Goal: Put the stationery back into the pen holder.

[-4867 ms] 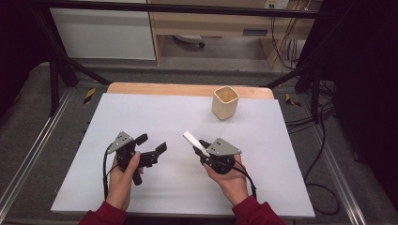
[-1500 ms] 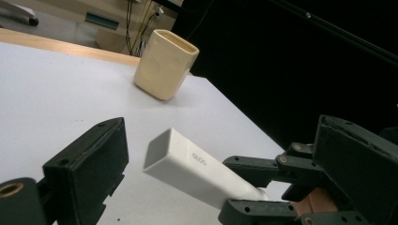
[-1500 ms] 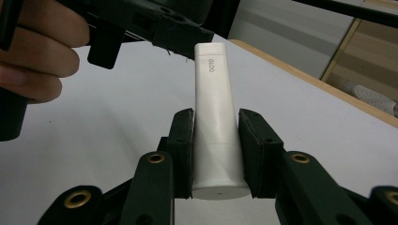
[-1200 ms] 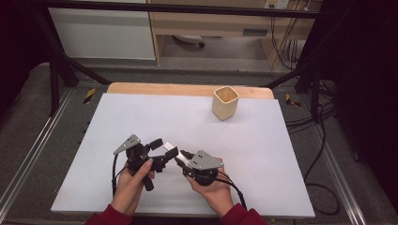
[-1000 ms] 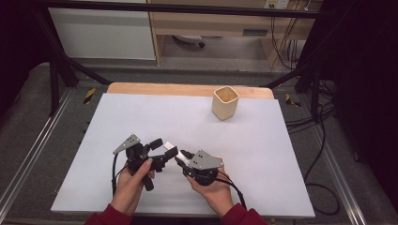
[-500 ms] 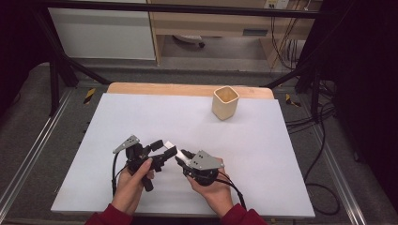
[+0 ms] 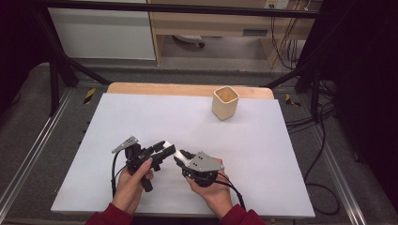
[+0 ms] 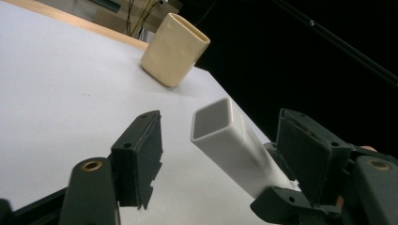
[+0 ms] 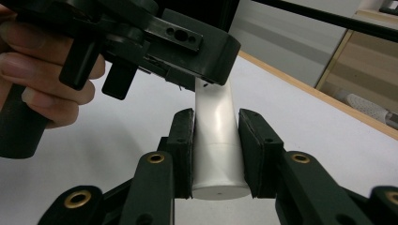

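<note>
Now my right gripper clamps the white tube while my left gripper jaws, just closing, straddle its open far end untouched.

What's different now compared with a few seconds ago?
Both hands drew together near the table's front. The right tongs kept their grip on the white tube; the left tongs moved around its open end and have just been closing, not yet touching. The beige cup stayed put.

one white tube, one beige cup, two tools
</note>
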The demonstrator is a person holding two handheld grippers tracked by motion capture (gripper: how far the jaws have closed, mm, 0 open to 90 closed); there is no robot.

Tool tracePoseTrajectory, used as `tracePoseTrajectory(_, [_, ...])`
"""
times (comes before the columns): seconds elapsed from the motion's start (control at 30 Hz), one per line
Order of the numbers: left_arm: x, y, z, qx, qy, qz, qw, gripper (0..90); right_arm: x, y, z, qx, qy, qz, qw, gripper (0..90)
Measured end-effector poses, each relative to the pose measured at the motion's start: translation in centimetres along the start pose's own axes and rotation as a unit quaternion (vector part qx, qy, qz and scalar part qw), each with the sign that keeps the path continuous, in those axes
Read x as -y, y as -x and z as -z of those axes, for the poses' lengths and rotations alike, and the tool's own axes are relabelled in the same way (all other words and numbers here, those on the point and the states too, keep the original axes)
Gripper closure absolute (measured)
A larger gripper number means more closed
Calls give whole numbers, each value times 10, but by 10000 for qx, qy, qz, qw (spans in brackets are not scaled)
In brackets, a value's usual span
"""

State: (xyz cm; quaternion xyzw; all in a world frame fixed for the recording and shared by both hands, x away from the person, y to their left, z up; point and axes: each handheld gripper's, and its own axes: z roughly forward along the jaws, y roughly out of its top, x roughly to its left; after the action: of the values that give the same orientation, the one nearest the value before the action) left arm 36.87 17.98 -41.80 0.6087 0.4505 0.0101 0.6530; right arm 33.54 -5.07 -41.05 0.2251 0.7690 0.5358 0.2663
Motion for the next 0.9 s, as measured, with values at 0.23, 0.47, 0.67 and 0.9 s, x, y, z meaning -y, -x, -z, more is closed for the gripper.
tracePoseTrajectory(0.23, [2, -1, 0, 55, -28, 23, 10000, 406, 0, -3, -1, -48, 7, 32, 10000, 673])
tracePoseTrajectory(0.47, [2, -2, 0, 115, -5, 32, 9999, 507, 1, -7, -3, -105, -48, 59, 9999, 673])
tracePoseTrajectory(0.67, [2, -2, 3, 84, 49, 31, 9999, 587, 2, -8, -5, -145, -99, 62, 9998, 673])
tracePoseTrajectory(0.9, [1, -1, 5, 135, 114, 9, 9998, 640, 5, -8, -8, -201, -167, 8, 9997, 673])
